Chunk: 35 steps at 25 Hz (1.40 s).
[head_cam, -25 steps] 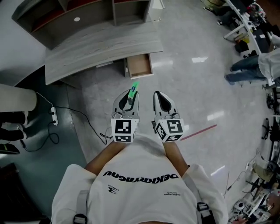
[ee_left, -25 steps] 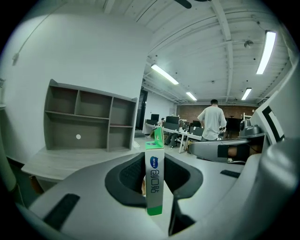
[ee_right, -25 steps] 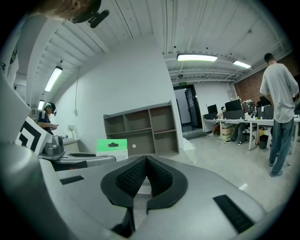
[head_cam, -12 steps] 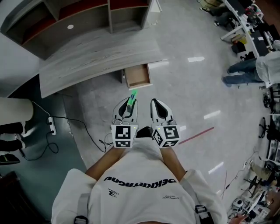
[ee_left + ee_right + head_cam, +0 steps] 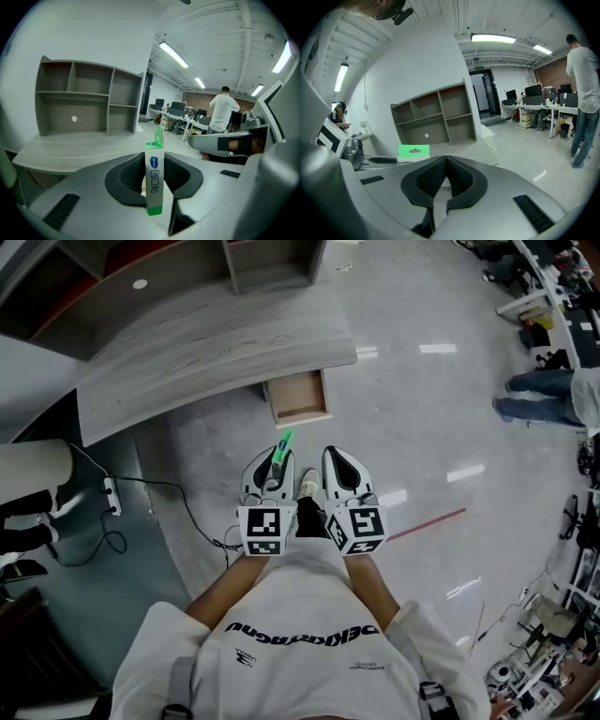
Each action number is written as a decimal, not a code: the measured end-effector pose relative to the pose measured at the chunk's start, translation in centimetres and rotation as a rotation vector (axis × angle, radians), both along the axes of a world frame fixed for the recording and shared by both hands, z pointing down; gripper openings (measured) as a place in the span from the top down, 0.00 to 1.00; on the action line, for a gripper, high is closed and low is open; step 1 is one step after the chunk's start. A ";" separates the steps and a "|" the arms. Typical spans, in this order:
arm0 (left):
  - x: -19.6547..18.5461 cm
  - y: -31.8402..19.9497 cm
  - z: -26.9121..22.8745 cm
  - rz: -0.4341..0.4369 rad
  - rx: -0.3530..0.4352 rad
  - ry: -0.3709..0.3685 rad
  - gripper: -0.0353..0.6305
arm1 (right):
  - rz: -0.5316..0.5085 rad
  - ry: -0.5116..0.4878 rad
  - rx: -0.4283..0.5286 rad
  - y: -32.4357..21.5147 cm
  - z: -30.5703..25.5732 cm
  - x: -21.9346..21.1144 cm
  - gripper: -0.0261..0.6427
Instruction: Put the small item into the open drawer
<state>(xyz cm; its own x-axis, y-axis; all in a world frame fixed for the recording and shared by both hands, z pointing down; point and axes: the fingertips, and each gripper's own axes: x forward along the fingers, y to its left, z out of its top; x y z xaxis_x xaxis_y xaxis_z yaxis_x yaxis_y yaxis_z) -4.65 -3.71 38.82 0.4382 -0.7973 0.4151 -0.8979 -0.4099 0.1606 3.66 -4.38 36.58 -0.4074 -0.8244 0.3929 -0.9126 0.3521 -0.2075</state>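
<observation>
Green-and-white, the pack (image 5: 154, 180) stands on edge between the jaws of the left gripper (image 5: 275, 463). The jaws are closed on its two flat sides, and its green tab end pokes out past the tips. The right gripper (image 5: 444, 174) is just beside the left one, its jaws shut together on nothing. The drawer (image 5: 298, 397) is ahead, pulled out from under the front edge of the desk (image 5: 206, 343), its wooden bottom bare. It is well apart from both grippers, so the step in hand looks like the carry to it.

To do this well, the left gripper should come in over the outer half of the drawer, clear of the desk's overhang. If the pack is aimed too far in, it may knock the desk edge. Tipping the gripper down near the drawer lets the free end go in first. The jaws should open only once the pack is low inside the walls, so that it lies flat instead of bouncing out.

The pack is likely light card, so a steady pace should stop it swinging in the grip, and extra squeeze would only dent it. The right gripper has no job here and is best held off to its own side, away from the drawer's wall. A cable (image 5: 187, 512) lies on the floor to the left, so the approach should stay straight.
</observation>
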 end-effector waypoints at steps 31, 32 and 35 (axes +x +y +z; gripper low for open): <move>4.5 -10.0 21.2 -0.067 -0.208 -0.057 0.80 | -0.068 -0.013 -0.233 -6.8 19.5 3.8 0.91; 4.6 -10.3 21.7 -0.064 -0.209 -0.062 0.80 | -0.064 -0.018 -0.236 -6.9 19.9 3.8 0.91; 5.0 -11.2 23.5 -0.074 -0.217 -0.068 0.80 | -0.060 -0.020 -0.239 -7.2 21.0 4.6 0.91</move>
<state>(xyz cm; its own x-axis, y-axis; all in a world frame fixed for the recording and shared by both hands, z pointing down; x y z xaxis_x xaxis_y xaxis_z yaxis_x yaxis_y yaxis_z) 0.34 -14.91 62.35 0.3472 -0.7148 0.6071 -0.9359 -0.3052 0.1760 8.27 -11.62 57.53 -0.4626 -0.6832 0.5651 -0.8864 0.3444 -0.3093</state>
